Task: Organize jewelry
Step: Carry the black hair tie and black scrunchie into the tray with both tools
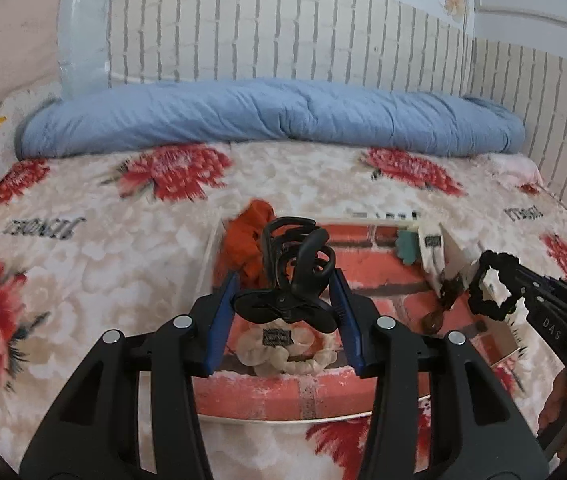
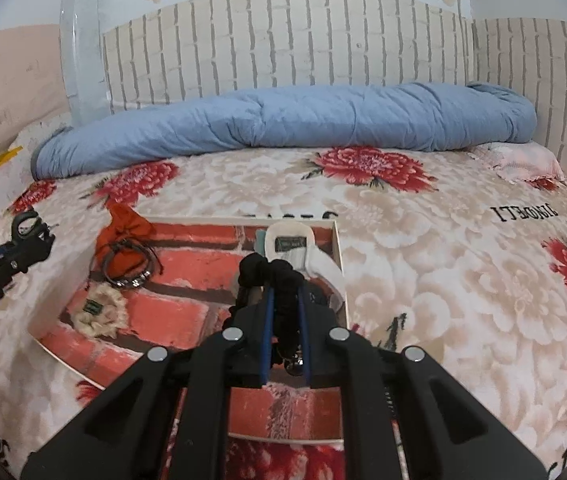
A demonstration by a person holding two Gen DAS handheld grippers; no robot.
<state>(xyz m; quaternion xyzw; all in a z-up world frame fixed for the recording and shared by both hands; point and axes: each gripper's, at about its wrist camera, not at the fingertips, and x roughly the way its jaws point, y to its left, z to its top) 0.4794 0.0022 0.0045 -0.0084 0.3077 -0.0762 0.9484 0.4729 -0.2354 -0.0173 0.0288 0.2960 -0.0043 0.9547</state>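
While both grippers stand loaded over the tray (image 2: pixel 337 248), the step in hand reads as sorting: each piece carried toward a place inside it.

Item 1. Left gripper (image 1: pixel 283 308): jaws drawn in on a black hair claw clip (image 1: pixel 291 276), held at its hinge end with the teeth pointing away, raised above the tray's left half.

Item 2. Right gripper (image 2: pixel 283 320): jaws pressed close on a black scrunchie (image 2: pixel 279 280), the loop bunched between the blue pads (image 2: pixel 269 320); it hangs over the tray's right side, near the small white dividers (image 1: pixel 457 256).

Item 3. Tray, brick-patterned floor, white rim, resting on a floral blanket (image 2: pixel 423 300).

Item 4. Contents already lying inside: cream scrunchie (image 2: pixel 97 314) with a dark label, near left; dark bracelets (image 2: pixel 131 266) beside it; orange pouch (image 2: pixel 125 226) at the far left corner; white scrunchie (image 2: pixel 289 246) and a teal piece (image 1: pixel 405 246) at the far right; a brown item (image 1: pixel 445 294), too blurred to name, by the dividers.

Next move, as judged: lower each piece to a bare patch or a matching neighbour, the black scrunchie likely by the white one, then part the jaws. The clip's springy, curved body may roll on release; the dividers look light and easy to knock.
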